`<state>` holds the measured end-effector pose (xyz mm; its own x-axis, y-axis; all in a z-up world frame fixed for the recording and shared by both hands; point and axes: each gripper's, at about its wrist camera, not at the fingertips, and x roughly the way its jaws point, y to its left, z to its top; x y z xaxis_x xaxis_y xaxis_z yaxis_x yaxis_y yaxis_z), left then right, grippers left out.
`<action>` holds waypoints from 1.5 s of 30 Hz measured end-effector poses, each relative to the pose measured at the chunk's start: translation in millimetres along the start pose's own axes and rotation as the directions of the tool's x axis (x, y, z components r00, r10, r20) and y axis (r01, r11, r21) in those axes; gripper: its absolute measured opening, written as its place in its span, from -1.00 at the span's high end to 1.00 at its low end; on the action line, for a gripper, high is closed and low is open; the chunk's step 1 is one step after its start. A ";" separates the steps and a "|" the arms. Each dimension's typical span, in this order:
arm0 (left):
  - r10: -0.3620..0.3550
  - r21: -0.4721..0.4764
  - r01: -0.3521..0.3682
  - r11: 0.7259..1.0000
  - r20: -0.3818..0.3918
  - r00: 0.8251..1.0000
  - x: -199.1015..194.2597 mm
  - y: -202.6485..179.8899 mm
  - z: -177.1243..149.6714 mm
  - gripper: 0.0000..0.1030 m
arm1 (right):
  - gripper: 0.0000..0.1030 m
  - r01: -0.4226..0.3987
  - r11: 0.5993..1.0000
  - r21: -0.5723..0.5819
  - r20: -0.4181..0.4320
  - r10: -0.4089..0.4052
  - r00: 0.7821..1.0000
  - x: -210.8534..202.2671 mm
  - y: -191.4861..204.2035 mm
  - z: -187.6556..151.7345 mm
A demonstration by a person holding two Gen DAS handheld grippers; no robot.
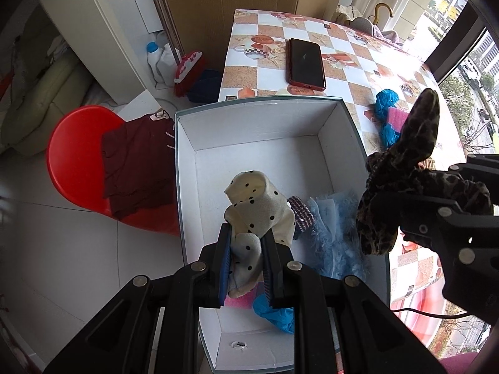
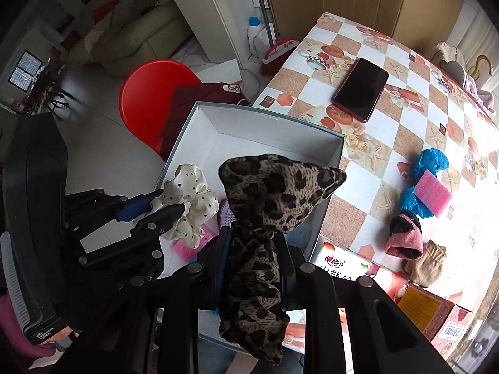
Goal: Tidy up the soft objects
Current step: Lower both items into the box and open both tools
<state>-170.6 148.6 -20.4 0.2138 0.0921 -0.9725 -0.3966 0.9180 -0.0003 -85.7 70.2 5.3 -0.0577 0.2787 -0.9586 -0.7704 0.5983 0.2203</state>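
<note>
The left tool (image 1: 246,260) pinches a cream scrunchie with black dots (image 1: 260,205) above the white box (image 1: 249,118) (already some soft things inside). The right tool (image 2: 252,261) pinches a leopard-print scrunchie (image 2: 274,193), its fabric crumpled, over the box's edge.
</note>
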 end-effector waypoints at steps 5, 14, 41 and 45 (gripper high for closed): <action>-0.002 -0.001 0.002 1.000 -0.013 1.000 3.3 0.7 0.1 0.61 | 0.48 -0.006 1.000 0.008 -0.013 0.006 1.000 5.5 -2.4 3.4; -0.003 -0.008 0.003 1.000 -0.026 1.000 7.0 2.1 2.8 0.60 | 0.48 -0.010 1.000 0.014 -0.027 0.010 1.000 12.5 -4.6 9.4; -0.002 -0.017 0.002 1.000 -0.017 1.000 5.5 -0.3 -2.9 -0.76 | -0.65 0.027 1.000 0.005 0.008 -0.027 1.000 3.1 -2.1 14.0; -0.044 -0.059 0.044 0.997 -0.004 0.999 5.2 5.5 -2.0 -0.87 | -0.99 0.063 0.998 0.006 0.021 -0.063 0.998 -4.0 -5.0 14.8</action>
<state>-173.5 153.3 -25.9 0.2279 0.0502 -0.9724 -0.4387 0.8969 -0.0565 -72.2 77.3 10.7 0.0045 0.2557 -0.9667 -0.7689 0.6190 0.1602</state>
